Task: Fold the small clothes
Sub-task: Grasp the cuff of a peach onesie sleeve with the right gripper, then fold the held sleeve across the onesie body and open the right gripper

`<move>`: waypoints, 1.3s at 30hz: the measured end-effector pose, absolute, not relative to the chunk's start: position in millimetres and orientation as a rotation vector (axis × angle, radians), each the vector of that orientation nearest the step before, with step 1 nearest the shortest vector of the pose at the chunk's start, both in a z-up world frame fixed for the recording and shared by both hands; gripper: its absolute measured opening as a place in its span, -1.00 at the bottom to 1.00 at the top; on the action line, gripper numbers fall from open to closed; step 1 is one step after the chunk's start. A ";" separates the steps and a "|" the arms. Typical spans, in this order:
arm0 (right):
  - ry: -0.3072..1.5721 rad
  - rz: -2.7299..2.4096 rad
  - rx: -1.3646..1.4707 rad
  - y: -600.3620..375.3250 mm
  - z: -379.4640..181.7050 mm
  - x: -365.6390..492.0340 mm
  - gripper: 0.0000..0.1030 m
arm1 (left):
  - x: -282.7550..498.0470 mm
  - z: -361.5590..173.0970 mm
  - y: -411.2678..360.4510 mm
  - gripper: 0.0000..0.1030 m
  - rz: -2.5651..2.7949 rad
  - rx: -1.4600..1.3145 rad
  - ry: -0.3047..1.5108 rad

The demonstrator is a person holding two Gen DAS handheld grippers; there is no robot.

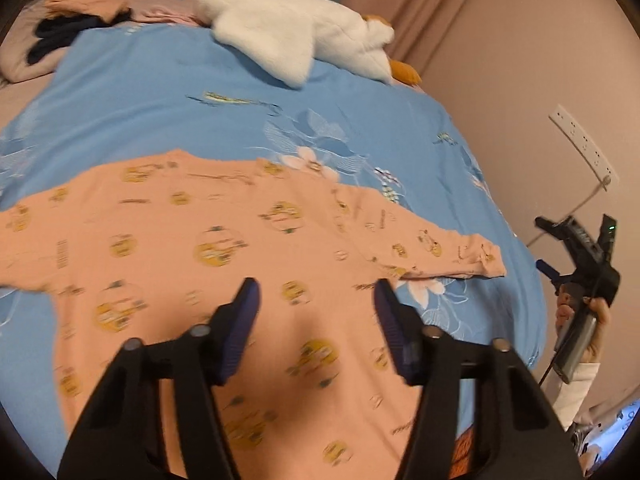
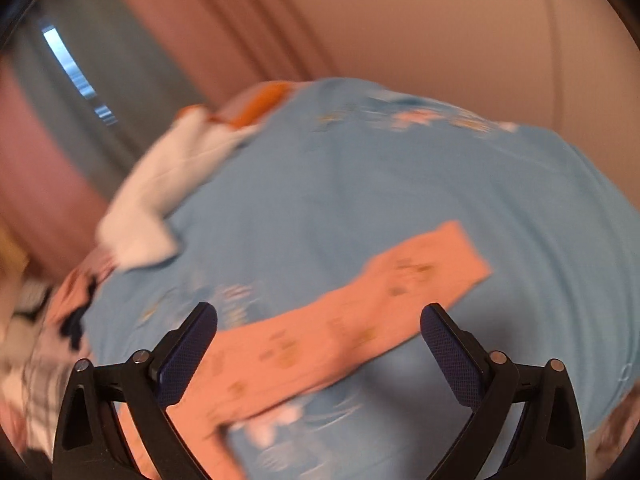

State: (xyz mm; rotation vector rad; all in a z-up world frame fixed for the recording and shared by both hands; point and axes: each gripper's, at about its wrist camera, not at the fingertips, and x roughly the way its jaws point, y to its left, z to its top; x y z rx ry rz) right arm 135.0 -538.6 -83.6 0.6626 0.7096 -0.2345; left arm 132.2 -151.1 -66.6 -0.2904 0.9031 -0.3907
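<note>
The peach printed top [image 1: 224,264] is laid flat on the blue floral sheet of the bed [image 1: 168,92], with both sleeves spread out; no fold is seen in it yet, so the folding is judged to be at its start, with the sleeves and body all left to be turned in. The left gripper [image 1: 316,312] is held over the body of the top, its jaws apart and nothing between them. The right sleeve [image 2: 360,320] is stretched toward the bed's right edge, and the right gripper [image 2: 320,344] is poised above it, jaws wide and empty. A heap of dark and peach clothes [image 1: 76,16] is seen at the far left, and a white plush toy [image 1: 296,28] at the head of the bed, well apart from the top; nothing is found in the way
</note>
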 end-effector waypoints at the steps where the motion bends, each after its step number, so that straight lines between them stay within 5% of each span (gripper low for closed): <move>1: 0.721 -0.279 0.679 -551.7 -94.1 138.5 0.75 | 137.7 -69.0 -160.3 -0.01 -0.406 -0.290 0.908; 11: 0.833 -0.421 0.881 -600.3 -174.8 145.7 -0.10 | 178.8 -94.1 -245.2 -0.24 -0.567 -0.224 0.950; 15: 0.804 -0.404 0.897 -609.4 -180.6 150.5 -0.84 | 192.0 -103.0 -260.6 -0.36 -0.589 -0.206 0.951; 20: 0.634 -0.354 0.958 -615.6 -156.5 110.4 -0.84 | 199.4 -125.9 -273.0 -0.39 -0.658 -0.217 1.037; 25: 0.750 -0.426 0.951 -619.3 -187.1 118.8 -0.84 | 201.3 -153.6 -284.1 -0.40 -0.636 -0.179 1.131; 39: 0.714 -0.471 0.824 -615.6 -170.8 119.9 -0.85 | 192.6 -154.0 -274.1 -0.40 -0.629 -0.260 1.110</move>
